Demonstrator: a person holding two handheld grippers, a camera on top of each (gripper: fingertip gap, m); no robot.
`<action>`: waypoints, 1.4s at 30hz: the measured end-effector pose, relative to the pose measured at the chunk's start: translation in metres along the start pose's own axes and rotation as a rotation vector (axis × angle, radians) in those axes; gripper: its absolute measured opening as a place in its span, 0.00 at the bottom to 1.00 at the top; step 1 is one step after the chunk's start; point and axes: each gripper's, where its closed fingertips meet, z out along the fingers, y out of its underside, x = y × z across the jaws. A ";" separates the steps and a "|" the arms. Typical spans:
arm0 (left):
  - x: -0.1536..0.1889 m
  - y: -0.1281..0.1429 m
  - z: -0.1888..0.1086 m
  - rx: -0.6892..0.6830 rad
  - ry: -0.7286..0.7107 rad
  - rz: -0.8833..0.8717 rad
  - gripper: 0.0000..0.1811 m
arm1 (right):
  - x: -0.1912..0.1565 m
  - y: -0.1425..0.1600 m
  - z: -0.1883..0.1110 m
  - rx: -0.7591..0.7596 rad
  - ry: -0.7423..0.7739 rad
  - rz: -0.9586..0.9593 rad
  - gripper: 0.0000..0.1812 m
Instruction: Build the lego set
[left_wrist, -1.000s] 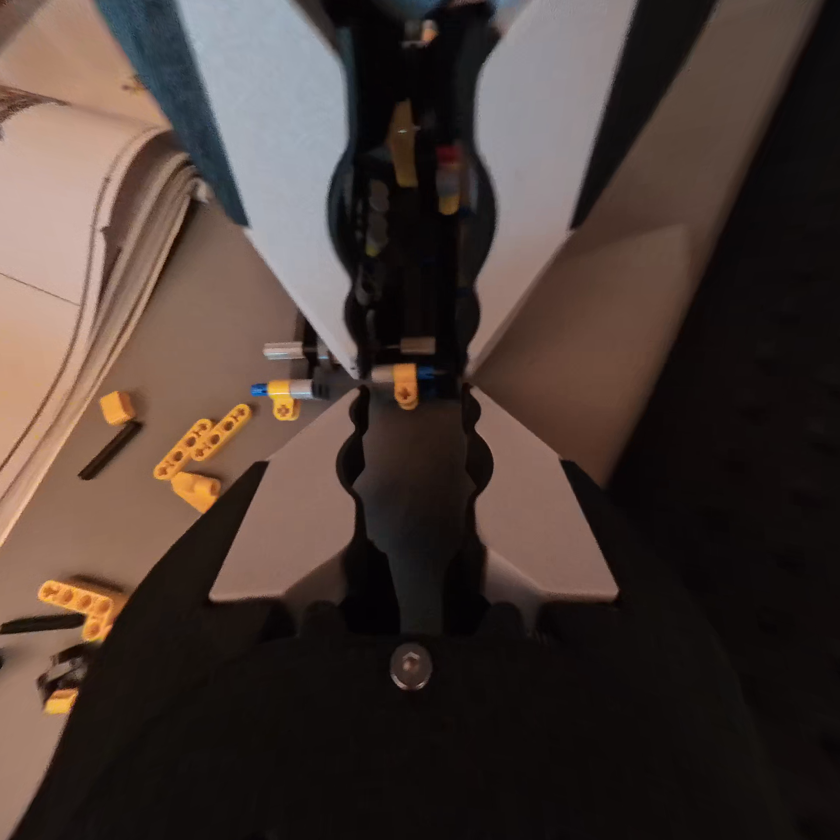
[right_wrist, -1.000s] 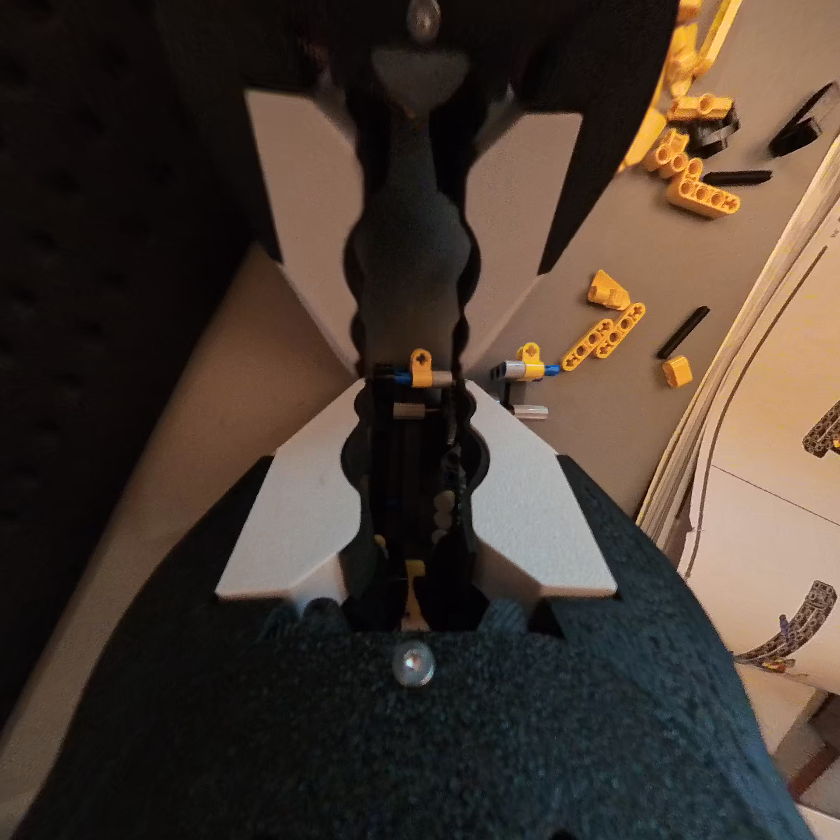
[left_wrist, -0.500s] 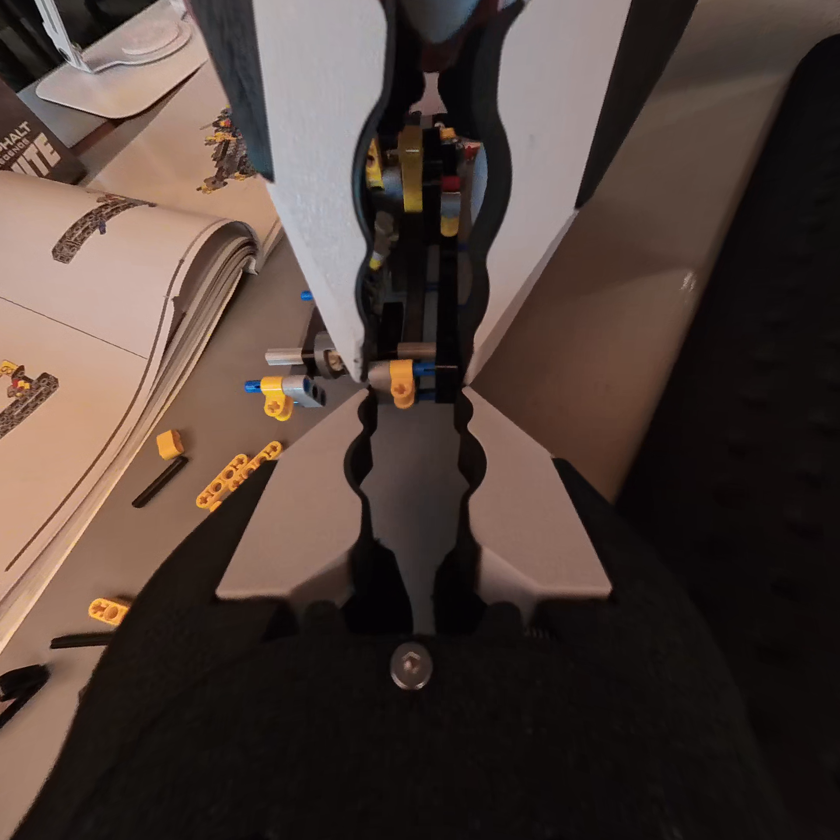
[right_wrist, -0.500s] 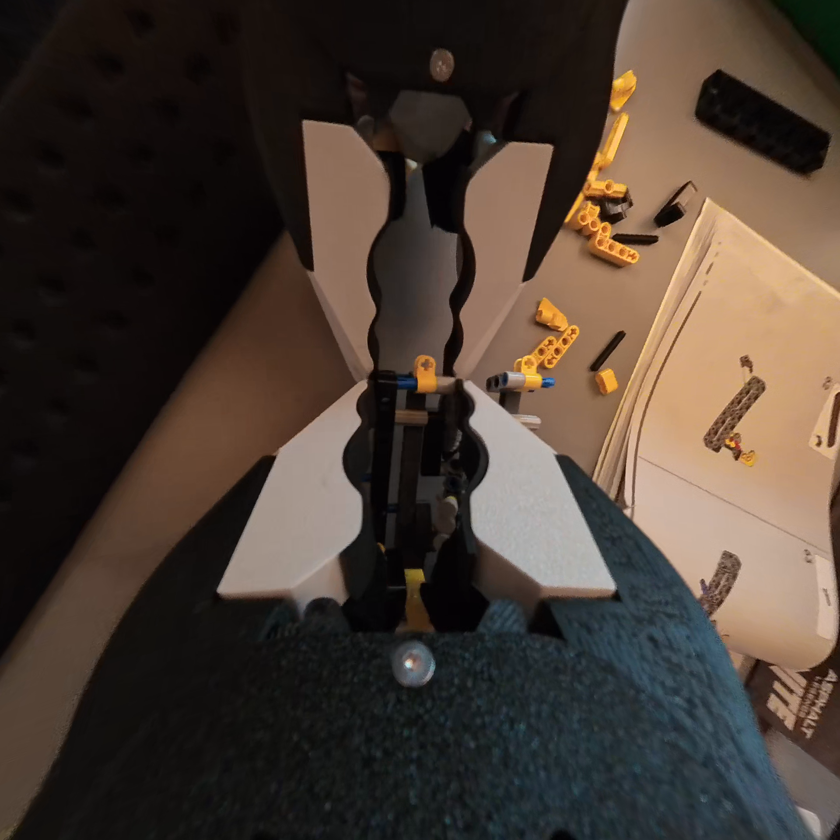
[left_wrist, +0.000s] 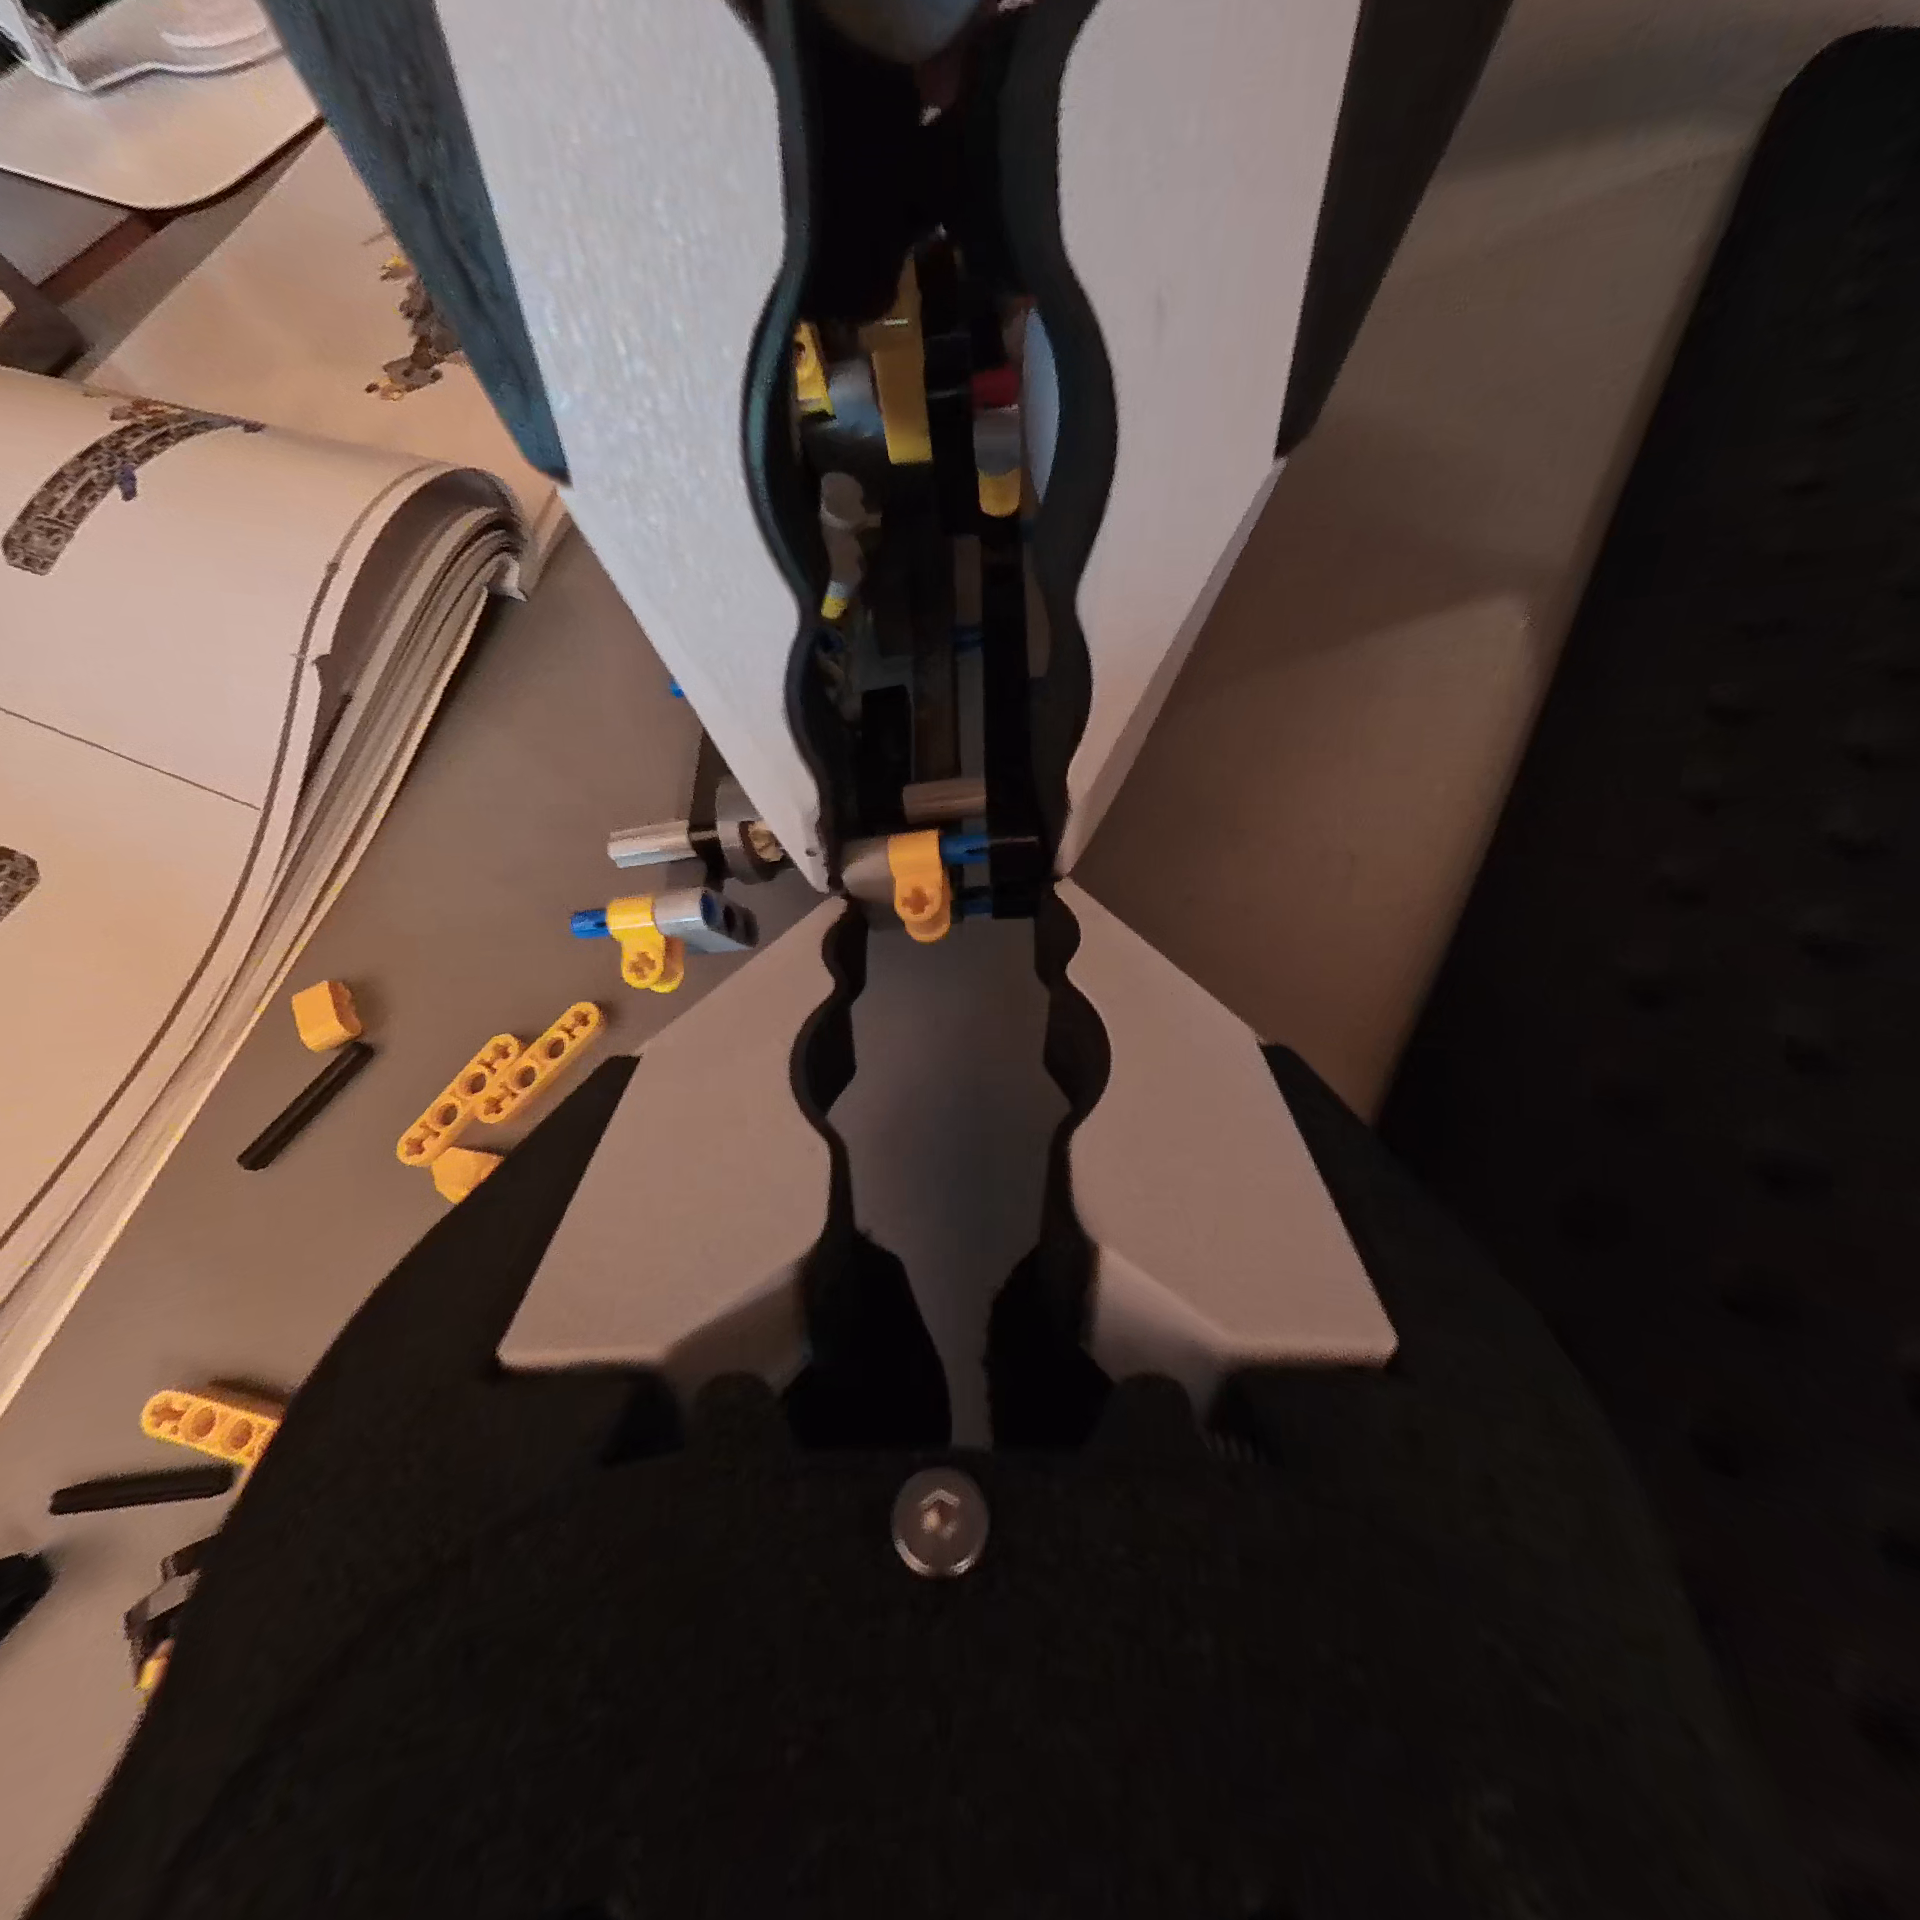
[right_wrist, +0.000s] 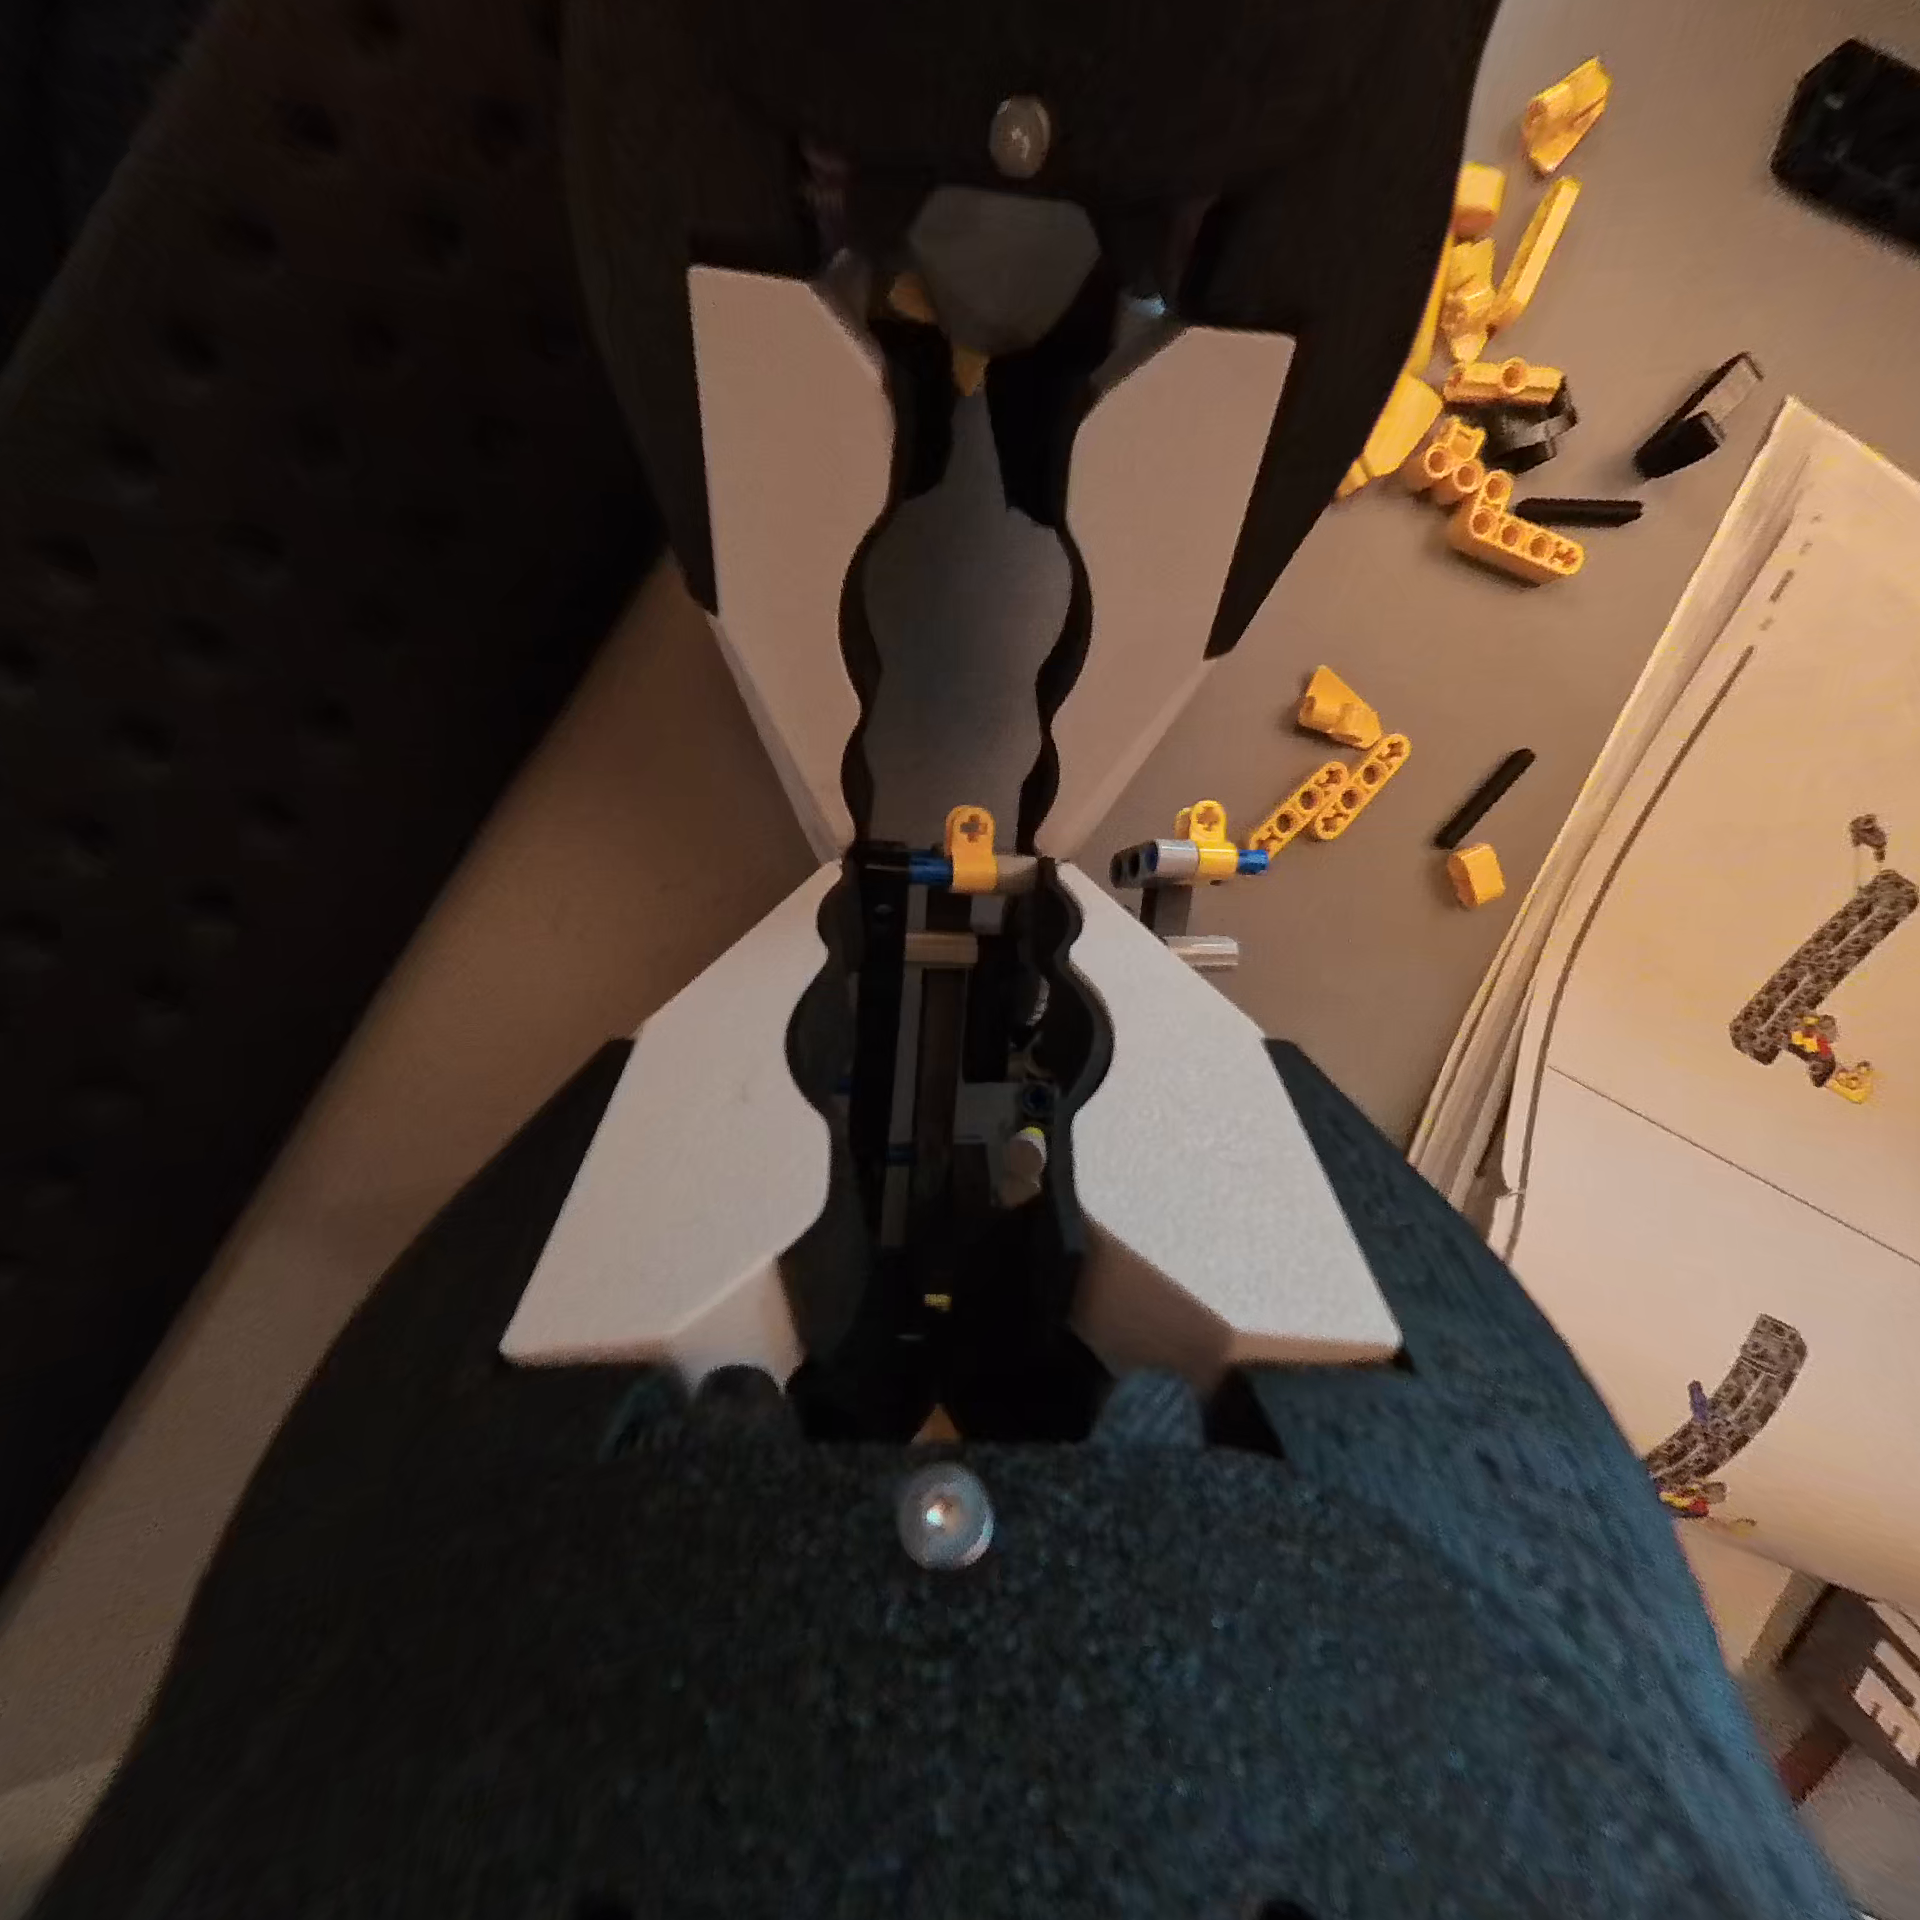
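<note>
Between your two tools, tip to tip over the table (left_wrist: 582, 790) edge, sits the partly built assembly (right_wrist: 935, 1049). Your right tool (right_wrist: 951, 868) is closed on its black frame, which runs lengthwise between the jaws back toward the tool body. Your left tool (left_wrist: 940, 914) meets it head-on. Its jaws stand narrowly apart at the tips, and the yellow connector (left_wrist: 920, 883) on the grey cross-axle at the assembly's front end lies just at them. You cannot tell from either view whether the left tool actually pinches that connector or only touches it.

Progress, as a judgement: the build is at an early-to-middle stage. The assembly already carries several yellow, grey, blue and red elements on its black beams. Much remains loose.

Unused parts, left wrist view:
- At 9 o'clock from the tool tips, a small sub-unit (left_wrist: 665, 920) of grey, yellow and blue pieces lies on the table.
- At 8 o'clock, two thin yellow liftarms (left_wrist: 499, 1081), a black axle (left_wrist: 307, 1107) and a small yellow piece (left_wrist: 327, 1013).
- Farther toward 7 o'clock, a yellow beam (left_wrist: 208, 1429) and another black axle (left_wrist: 140, 1491).

The right wrist view shows a further pile of yellow and black parts (right_wrist: 1496, 416) at 1 o'clock. The open instruction booklet (right_wrist: 1704, 1039) lies at 3 o'clock.
</note>
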 end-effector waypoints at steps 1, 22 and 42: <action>0.000 0.000 0.000 -0.001 0.001 -0.001 0.18 | 0.000 0.000 0.000 -0.002 0.000 -0.006 0.18; 0.004 0.014 0.008 -0.068 0.062 -0.055 0.19 | -0.004 0.003 0.012 0.030 -0.105 0.110 0.18; 0.005 0.016 0.012 -0.089 0.062 -0.058 0.20 | -0.006 0.010 0.017 -0.004 -0.131 0.136 0.18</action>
